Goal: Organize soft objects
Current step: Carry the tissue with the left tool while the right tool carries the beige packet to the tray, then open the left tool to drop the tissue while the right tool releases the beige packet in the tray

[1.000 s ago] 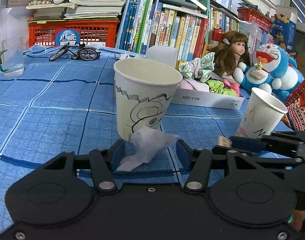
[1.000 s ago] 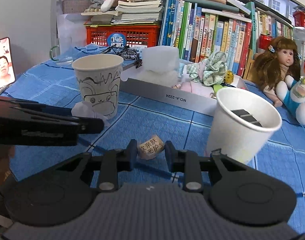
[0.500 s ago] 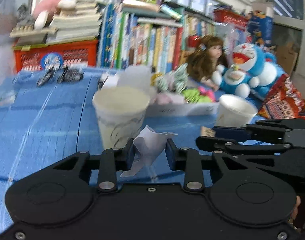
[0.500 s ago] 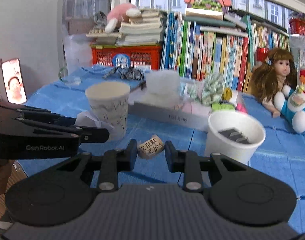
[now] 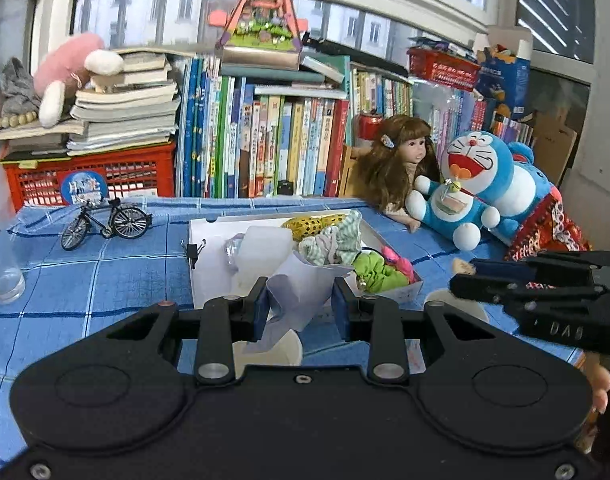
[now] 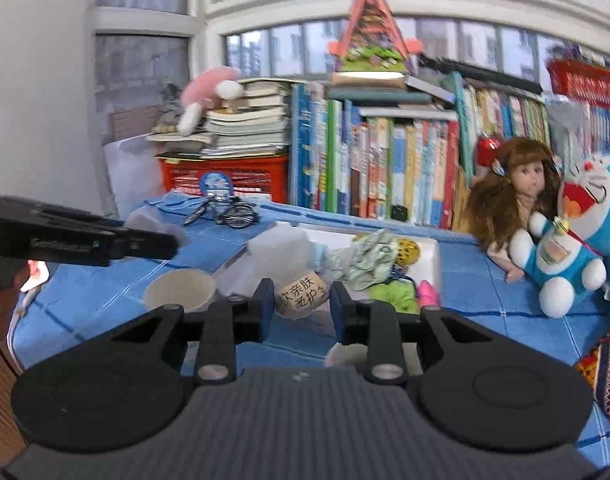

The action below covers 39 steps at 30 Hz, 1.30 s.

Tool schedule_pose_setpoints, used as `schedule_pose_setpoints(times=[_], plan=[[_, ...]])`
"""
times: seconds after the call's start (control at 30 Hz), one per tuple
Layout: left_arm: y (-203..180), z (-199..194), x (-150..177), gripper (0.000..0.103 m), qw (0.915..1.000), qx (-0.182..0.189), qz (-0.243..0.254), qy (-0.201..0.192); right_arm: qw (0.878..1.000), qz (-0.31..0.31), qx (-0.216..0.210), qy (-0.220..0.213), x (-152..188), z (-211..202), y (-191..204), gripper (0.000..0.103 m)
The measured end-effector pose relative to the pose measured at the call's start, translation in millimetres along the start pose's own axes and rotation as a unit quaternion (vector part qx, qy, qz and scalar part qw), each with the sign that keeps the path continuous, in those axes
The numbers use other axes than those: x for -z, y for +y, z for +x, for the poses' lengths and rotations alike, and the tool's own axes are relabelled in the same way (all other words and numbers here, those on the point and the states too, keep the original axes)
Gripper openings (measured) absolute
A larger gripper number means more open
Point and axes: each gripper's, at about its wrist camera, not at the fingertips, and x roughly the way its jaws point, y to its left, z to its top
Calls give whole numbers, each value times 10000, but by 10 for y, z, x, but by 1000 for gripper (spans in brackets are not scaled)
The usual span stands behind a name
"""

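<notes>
My left gripper (image 5: 301, 304) is shut on a crumpled white tissue (image 5: 305, 284), held in the air above a paper cup (image 5: 273, 350). In the right wrist view my right gripper (image 6: 301, 300) is shut on a small tan packet (image 6: 303, 298) printed with characters, also lifted off the table. A second paper cup (image 6: 345, 354) shows just under it. Ahead of both lies a white box (image 5: 209, 272) with a foam block (image 5: 265, 246), a striped scrunchie (image 5: 333, 240) and a green one (image 5: 379, 272). The right gripper (image 5: 545, 292) appears at the right of the left wrist view.
A blue checked cloth (image 5: 85, 280) covers the table. A toy bicycle (image 5: 105, 224), a binder clip (image 5: 193, 250), a doll (image 5: 401, 160), a blue plush cat (image 5: 469, 188), a red crate (image 5: 105, 180) and a row of books (image 5: 265, 140) stand behind the box. The left gripper (image 6: 85, 240) reaches in at left.
The left jaws closed on the tissue beside the cup. Both grippers then rose off the table with tissue and packet, so the cups now lie below them and the white box shows from above.
</notes>
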Motion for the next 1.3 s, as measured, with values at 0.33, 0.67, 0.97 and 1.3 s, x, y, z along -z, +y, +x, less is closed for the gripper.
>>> schedule_pose_setpoints(times=[0.33, 0.67, 0.97, 1.3], plan=[[234, 1024, -596, 31, 9836, 311, -799, 1589, 9877, 795, 100, 1345, -525, 782, -553, 36], [421, 2089, -648, 31, 9513, -132, -1302, 2791, 9534, 1387, 45, 2678, -359, 1690, -866, 36], [584, 2677, -699, 31, 9444, -570, -1497, 2871, 9444, 1552, 412, 2869, -385, 2199, -1111, 35], [715, 2830, -727, 43, 9454, -670, -1617, 2750, 9441, 1904, 607, 2620, -488, 2375, -1357, 24]])
